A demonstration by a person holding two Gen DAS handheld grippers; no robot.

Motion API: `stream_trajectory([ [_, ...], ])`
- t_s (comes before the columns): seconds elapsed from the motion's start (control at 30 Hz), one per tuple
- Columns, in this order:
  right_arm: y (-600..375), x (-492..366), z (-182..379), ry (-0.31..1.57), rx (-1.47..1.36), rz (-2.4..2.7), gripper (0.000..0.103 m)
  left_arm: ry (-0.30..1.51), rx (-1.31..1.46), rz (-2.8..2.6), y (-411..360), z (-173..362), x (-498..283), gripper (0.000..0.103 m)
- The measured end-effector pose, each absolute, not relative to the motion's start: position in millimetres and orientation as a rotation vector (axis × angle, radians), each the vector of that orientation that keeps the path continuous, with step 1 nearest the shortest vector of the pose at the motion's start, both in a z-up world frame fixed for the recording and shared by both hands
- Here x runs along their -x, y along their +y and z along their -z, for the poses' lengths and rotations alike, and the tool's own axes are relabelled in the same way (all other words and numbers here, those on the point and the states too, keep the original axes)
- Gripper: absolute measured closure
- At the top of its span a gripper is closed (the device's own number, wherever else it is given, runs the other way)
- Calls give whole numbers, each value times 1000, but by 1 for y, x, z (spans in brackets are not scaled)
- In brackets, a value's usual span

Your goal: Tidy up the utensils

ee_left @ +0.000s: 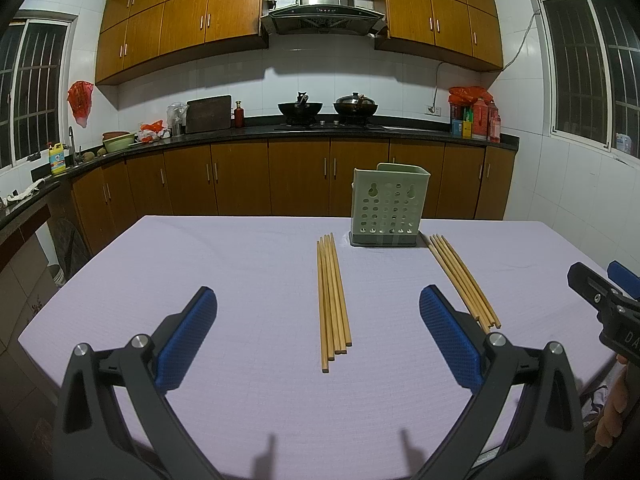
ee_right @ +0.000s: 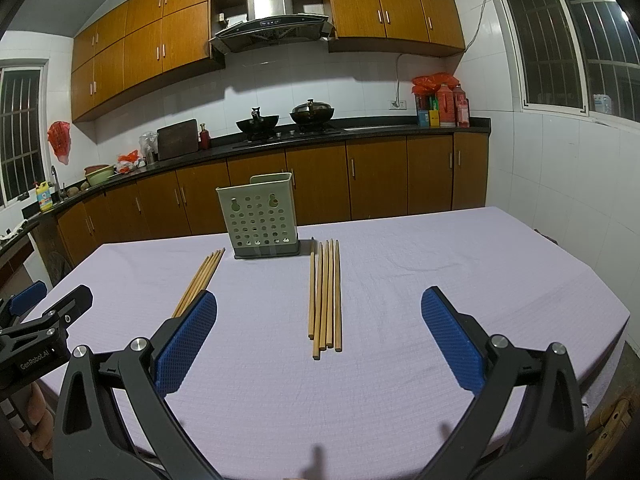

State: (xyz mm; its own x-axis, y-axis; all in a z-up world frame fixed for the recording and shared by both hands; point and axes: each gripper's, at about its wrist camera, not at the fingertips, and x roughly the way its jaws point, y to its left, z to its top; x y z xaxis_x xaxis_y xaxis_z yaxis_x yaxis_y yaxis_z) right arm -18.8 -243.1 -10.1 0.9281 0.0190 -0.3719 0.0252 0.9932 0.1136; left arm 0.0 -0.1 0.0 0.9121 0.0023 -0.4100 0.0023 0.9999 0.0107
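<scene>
1. Two bundles of wooden chopsticks lie flat on the lilac-covered counter: the left bundle and the right bundle, one on either side of the green perforated utensil holder.
2. No chopsticks show above the holder's rim, so the sorting looks not yet begun.
3. The left claw and right claw both hover spread wide, holding nothing.

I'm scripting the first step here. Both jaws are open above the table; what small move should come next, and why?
Probably lower the left gripper onto the left chopstick bundle: it lies centred between the open jaws, and the holder looks empty.
</scene>
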Motion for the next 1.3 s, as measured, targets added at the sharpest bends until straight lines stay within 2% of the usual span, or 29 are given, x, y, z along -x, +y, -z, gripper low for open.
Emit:
stream_trajectory([
  [1.3, -239, 19, 12, 397, -117, 1, 2, 436, -8, -5, 2, 3, -4, 4],
])
